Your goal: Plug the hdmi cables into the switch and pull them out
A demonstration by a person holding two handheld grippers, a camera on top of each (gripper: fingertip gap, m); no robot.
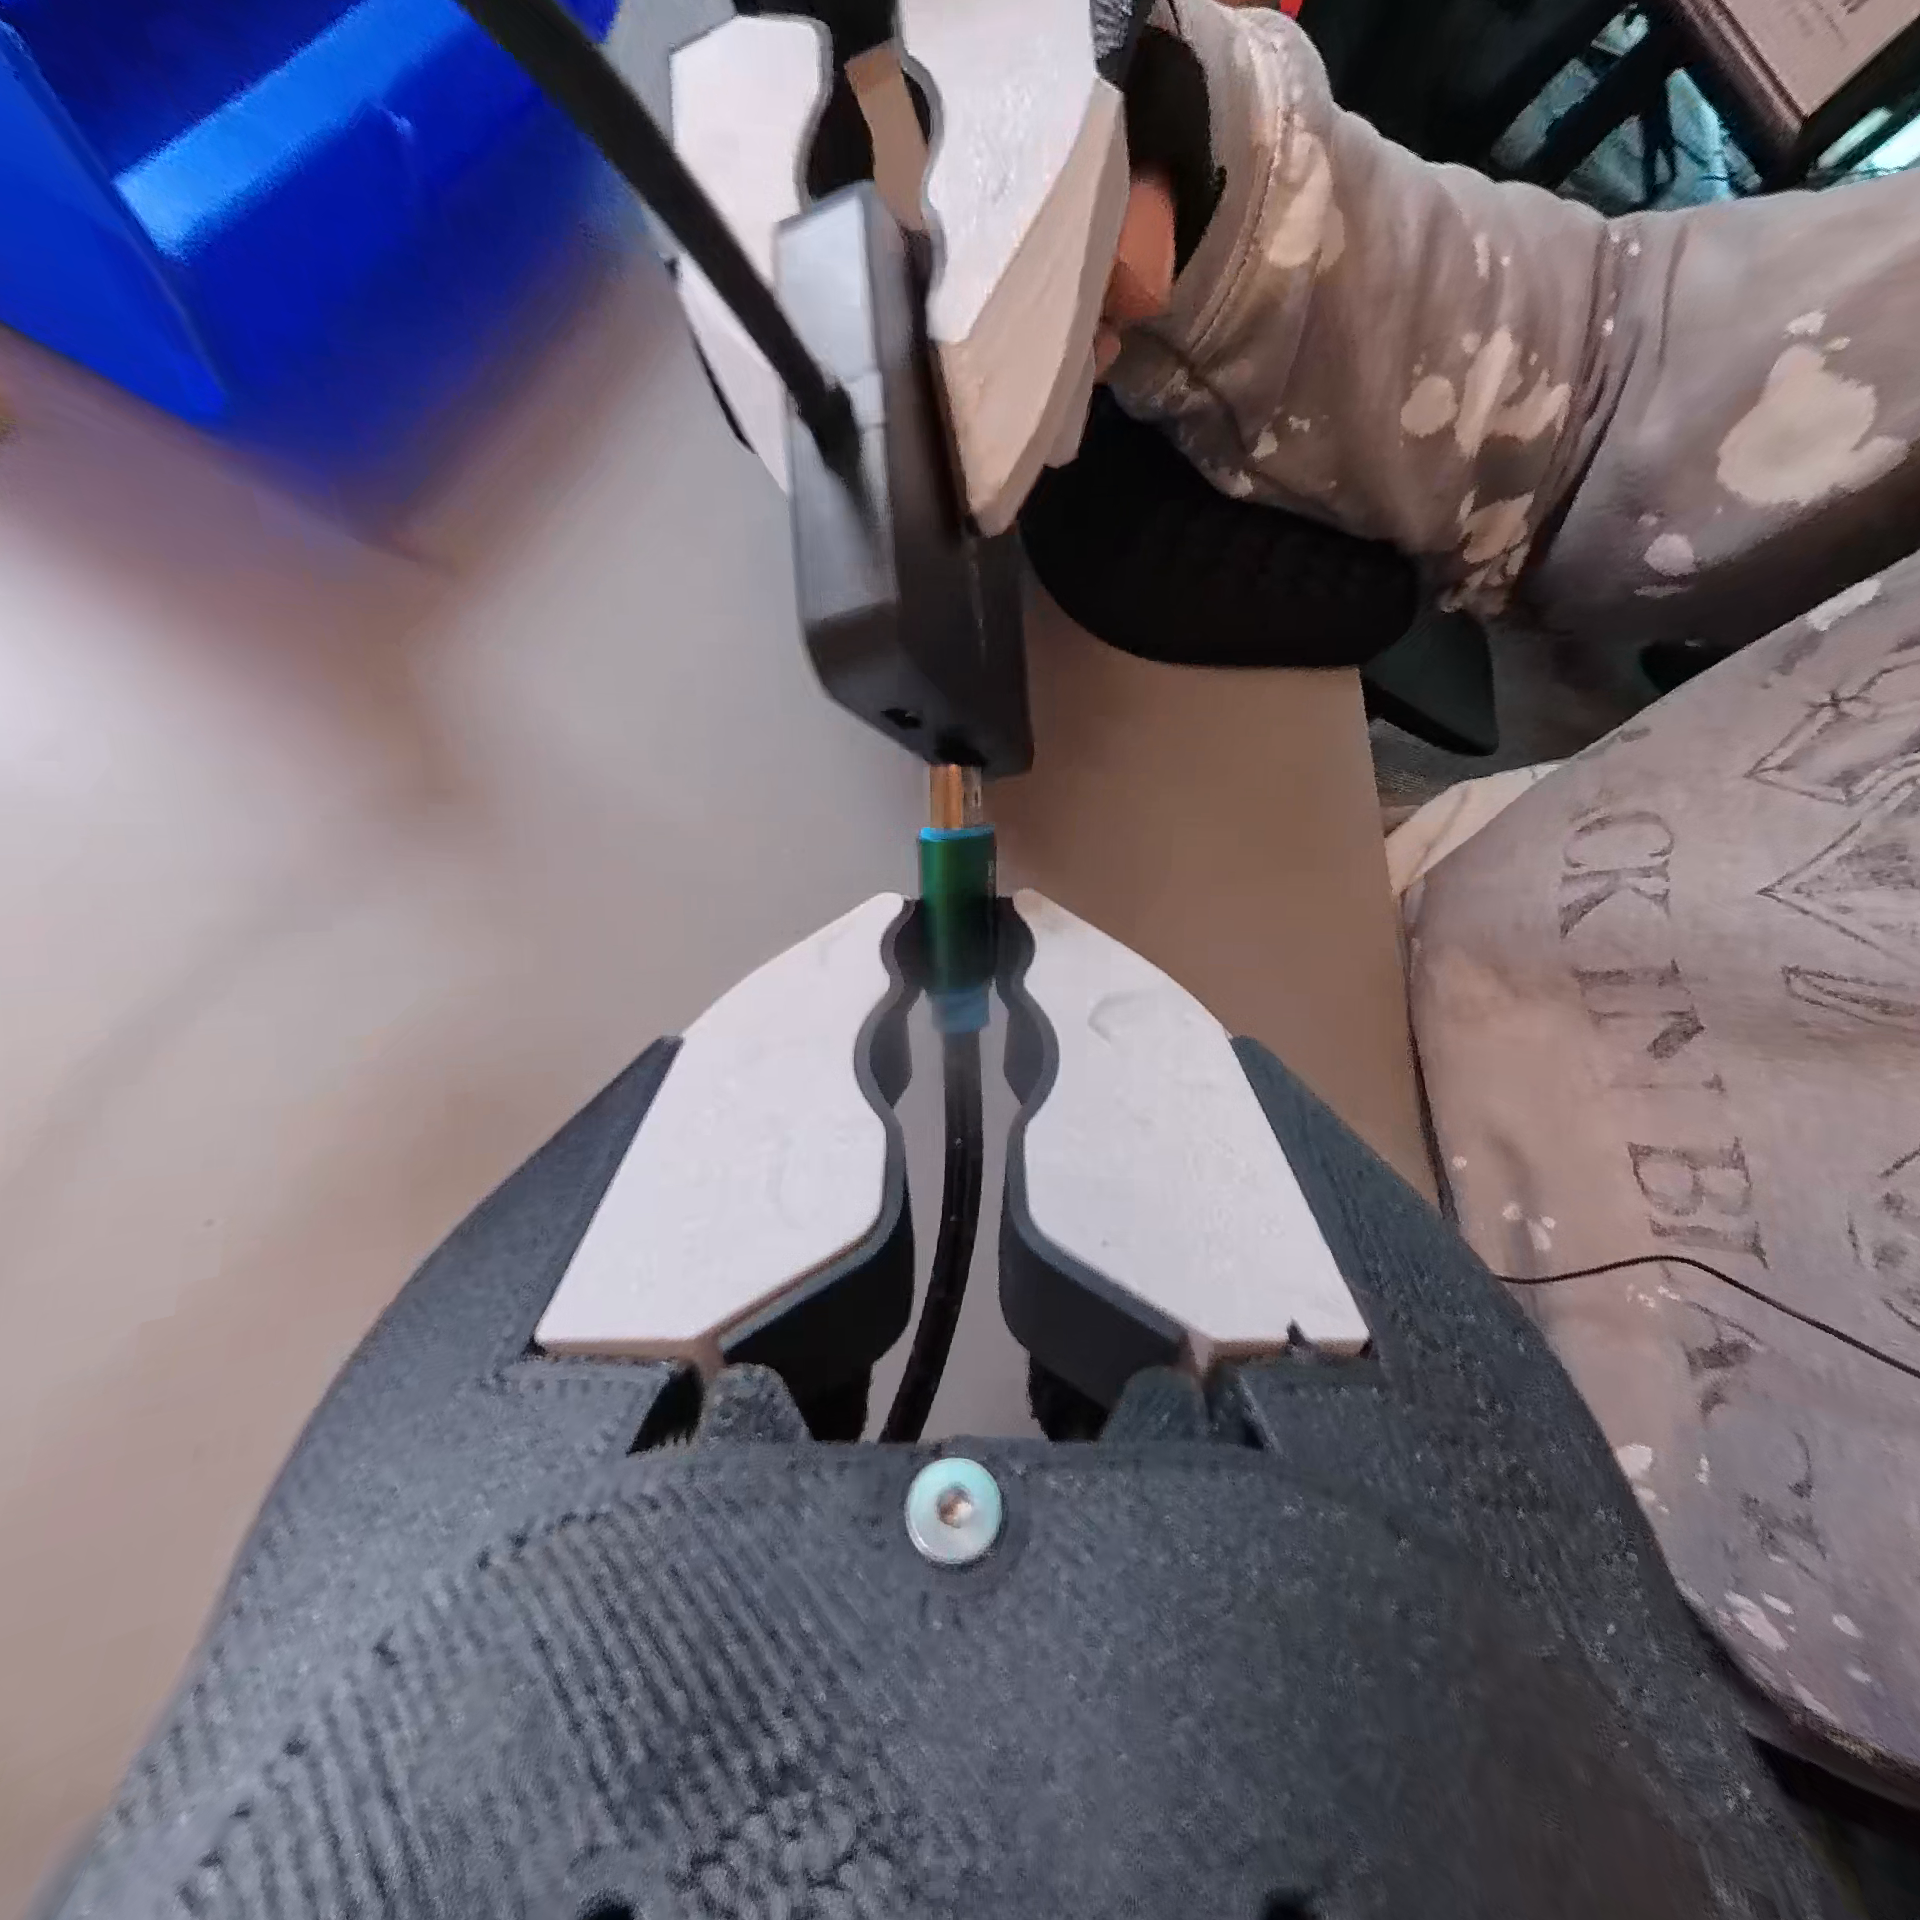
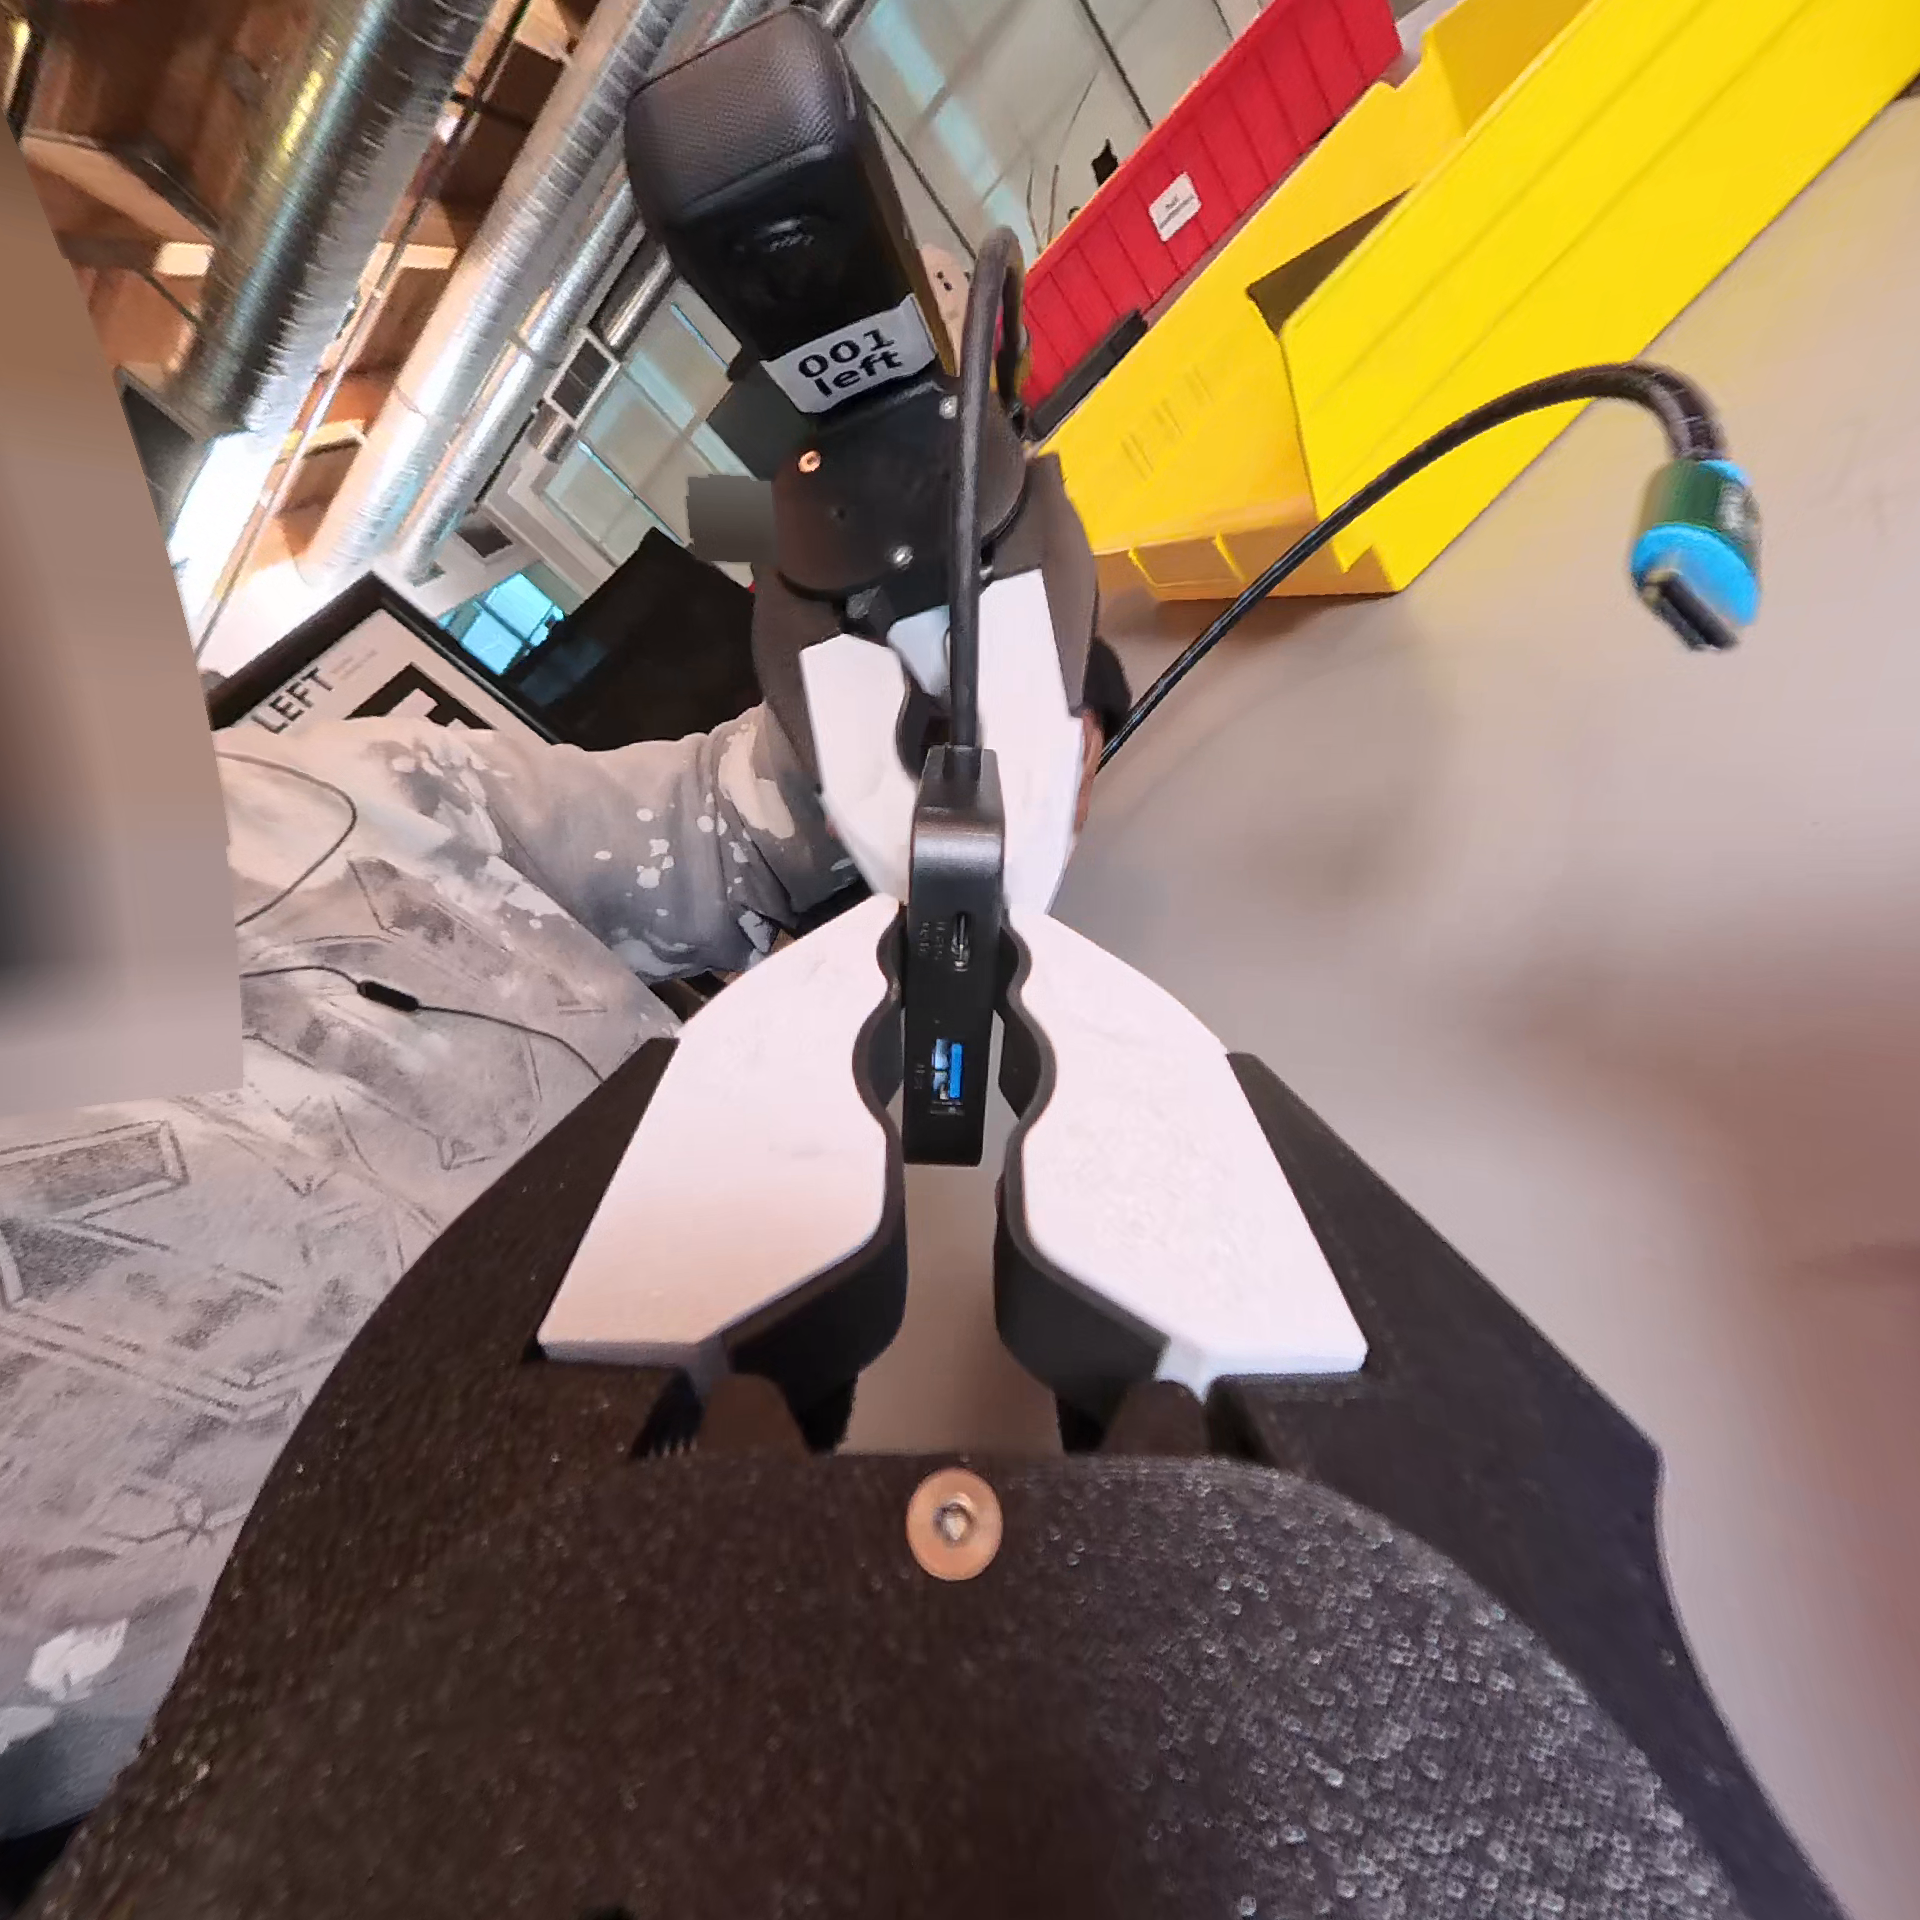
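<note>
Left gripper (image 1: 954, 902) clamped tight on a green plug (image 1: 954, 914), fingers (image 1: 769, 1122) pinching the shell right at the tips, black cable (image 1: 940, 1226) trailing back down between them toward the camera. Gold tip of the plug just at the mouth of a port on the end of the switch (image 1: 894, 520), barely in or just touching, hard to call from this angle. Lined up pretty straight though.

Right gripper (image 2: 951, 935) squeezed shut around the switch (image 2: 954, 935), a slim black box held edge-on, ports along the visible side including a blue one. Same gripper shows up top in the left view, white fingers (image 1: 1023, 239) gripping the switch from the far side, with a gloved hand (image 1: 1174, 135) and a bleach-spotted grey sleeve (image 1: 1507, 343) behind it. Both tools held above a beige table (image 1: 260, 935).

Off to the right in the right view, a second plug (image 2: 1699, 540), green with blue ends, hanging free in the air on its own black cable, plugged into nothing visible. Beyond it, yellow bins (image 2: 1455, 312) and a red bin (image 2: 1195, 187) on the table. Blue bin (image 1: 208, 208) at the top left of the left view, blurry.
</note>
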